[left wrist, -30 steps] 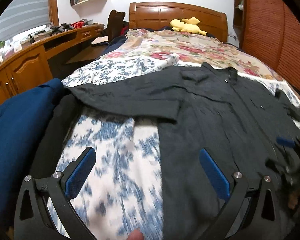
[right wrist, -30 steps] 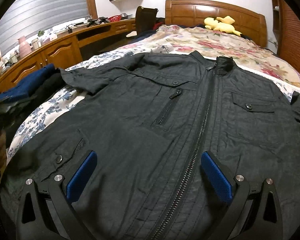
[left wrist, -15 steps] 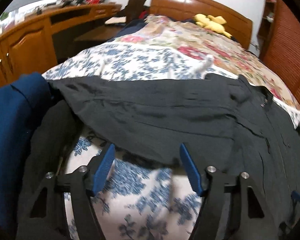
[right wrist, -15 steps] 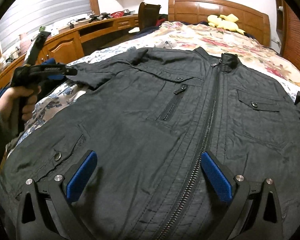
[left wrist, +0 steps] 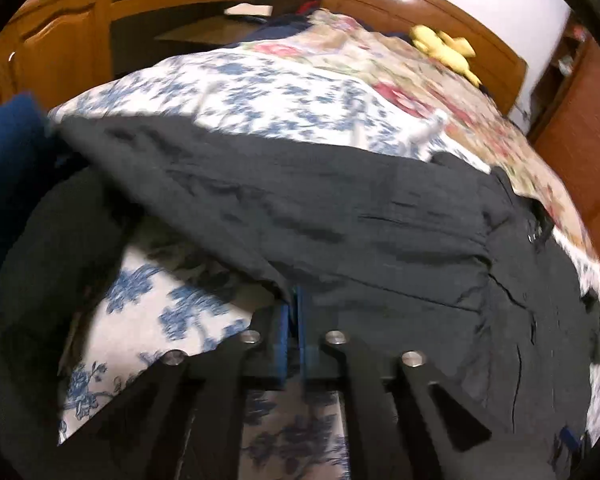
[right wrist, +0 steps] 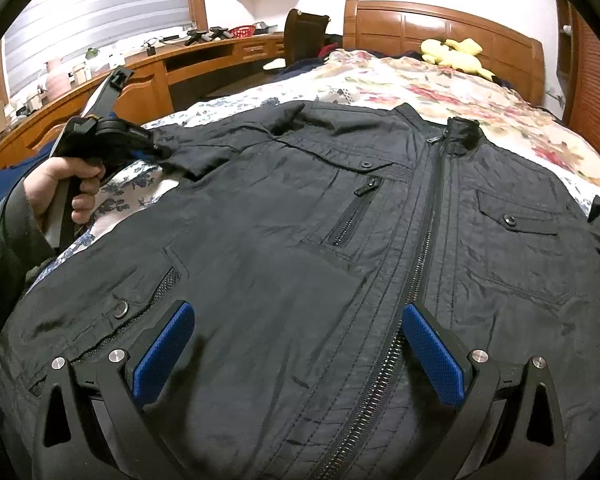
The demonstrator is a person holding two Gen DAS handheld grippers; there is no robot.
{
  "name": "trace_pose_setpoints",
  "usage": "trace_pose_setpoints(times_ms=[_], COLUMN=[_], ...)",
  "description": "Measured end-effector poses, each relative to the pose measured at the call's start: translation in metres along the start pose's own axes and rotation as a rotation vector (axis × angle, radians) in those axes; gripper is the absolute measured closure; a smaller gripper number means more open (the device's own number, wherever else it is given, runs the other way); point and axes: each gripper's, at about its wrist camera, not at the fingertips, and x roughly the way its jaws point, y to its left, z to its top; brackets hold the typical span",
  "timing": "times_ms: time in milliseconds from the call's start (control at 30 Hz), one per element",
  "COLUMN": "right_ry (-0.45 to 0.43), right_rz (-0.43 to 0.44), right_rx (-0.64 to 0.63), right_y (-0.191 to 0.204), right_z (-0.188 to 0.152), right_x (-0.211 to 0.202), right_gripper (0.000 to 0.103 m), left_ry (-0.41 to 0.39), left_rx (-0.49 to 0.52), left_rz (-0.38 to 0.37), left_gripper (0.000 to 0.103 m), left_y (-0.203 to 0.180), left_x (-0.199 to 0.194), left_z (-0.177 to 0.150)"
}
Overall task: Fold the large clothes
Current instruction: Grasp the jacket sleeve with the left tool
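Left gripper: jaws pinched together on the lower edge of the sleeve, blue pads touching the cloth. Right gripper: jaws spread wide, nothing between them, poised low over the jacket near its hem, left of the zipper. Jacket spread face up on the bed, zipped, collar toward the headboard, left sleeve stretched out sideways over the blue-flowered quilt. Judged: first fold in hand, sleeve taken but not yet carried. Next move, most likely: sleeve lifted and drawn across the chest toward the zipper, laid flat; right jaws free to pin the body or smooth the fabric. Slippery, creased shell, so prone to bunching.
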Motion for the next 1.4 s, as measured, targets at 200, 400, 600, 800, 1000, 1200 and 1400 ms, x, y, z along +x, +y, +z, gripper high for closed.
trace_pose_setpoints(times_ms=[200,400,600,800,1000,1200,1400], right_ry=[-0.001,-0.014,-0.032,-0.041,-0.038,-0.025,-0.015], right_rz=[0.003,-0.002,-0.013,0.003,0.024,-0.002,0.001], right_rx=[0.007,0.012,0.009,0.011,0.039,0.03,0.027], right_y=[-0.002,-0.002,0.0,-0.001,-0.007,-0.004,-0.003], right_z=[0.0,-0.002,-0.004,-0.006,-0.008,-0.006,-0.005], right_x=[0.002,0.001,-0.006,-0.01,-0.009,-0.004,-0.001], right_gripper=[0.0,0.0,0.0,0.0,0.0,0.0,0.0], left_ry=[-0.115,-0.155,-0.137,-0.162,-0.185,-0.126,-0.057], left_rx=[0.153,0.302,0.342,0.346,0.283,0.204,0.125], left_rz=[-0.017,-0.147,-0.143,-0.134,-0.06,0.05,0.075], left_gripper=[0.102,0.102,0.092,0.025,0.02,0.02,0.02], left_y=[-0.054,-0.123,-0.137,-0.118,-0.081,-0.045,-0.019], left_x=[-0.044,-0.087,-0.098,-0.12,-0.121,-0.071,-0.026], left_z=[0.016,0.005,-0.012,-0.021,-0.015,-0.001,0.0])
